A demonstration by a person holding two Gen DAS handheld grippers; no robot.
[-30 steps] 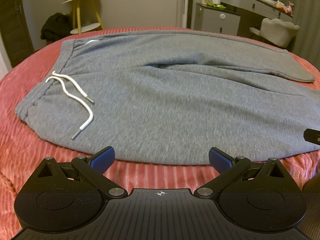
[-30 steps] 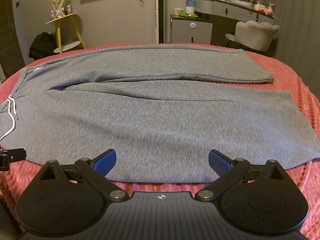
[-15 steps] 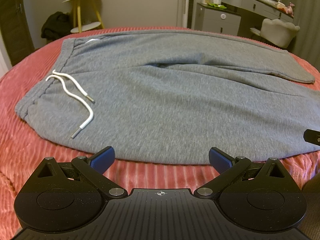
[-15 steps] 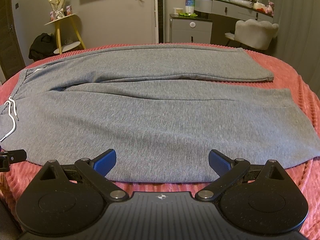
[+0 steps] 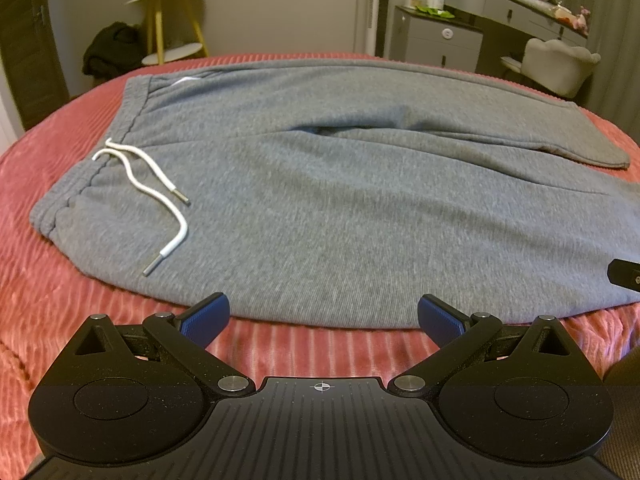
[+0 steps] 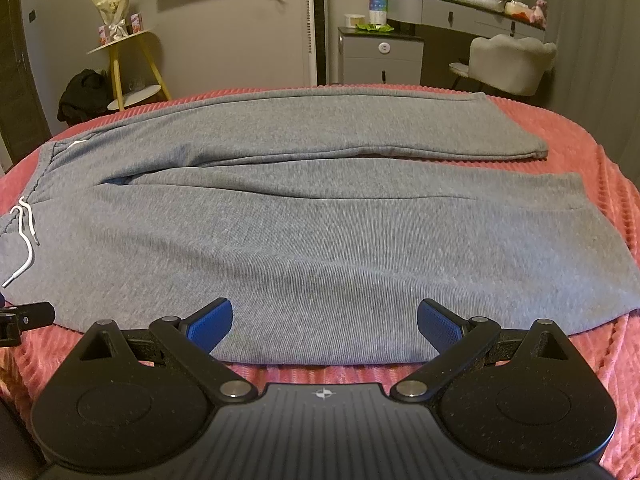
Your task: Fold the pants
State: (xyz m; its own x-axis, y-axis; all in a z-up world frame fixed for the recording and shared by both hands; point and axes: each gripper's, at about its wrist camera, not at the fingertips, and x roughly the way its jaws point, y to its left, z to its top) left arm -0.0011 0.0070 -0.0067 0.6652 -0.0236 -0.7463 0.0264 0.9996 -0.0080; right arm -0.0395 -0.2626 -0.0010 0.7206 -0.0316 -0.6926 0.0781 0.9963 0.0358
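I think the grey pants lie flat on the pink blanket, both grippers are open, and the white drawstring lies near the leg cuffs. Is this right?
One detail is wrong. The left wrist view shows the white drawstring at the waistband end of the grey pants, not near the cuffs. The rest holds: the pants lie flat on the pink blanket, and the left gripper and right gripper are open.

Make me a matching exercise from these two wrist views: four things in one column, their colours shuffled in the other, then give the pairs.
Things:
1. sweatpants
2. drawstring
3. bedspread
4. side table legs

Colours:
A. yellow
B. grey
C. white
D. coral red

Pairs: 1-B, 2-C, 3-D, 4-A
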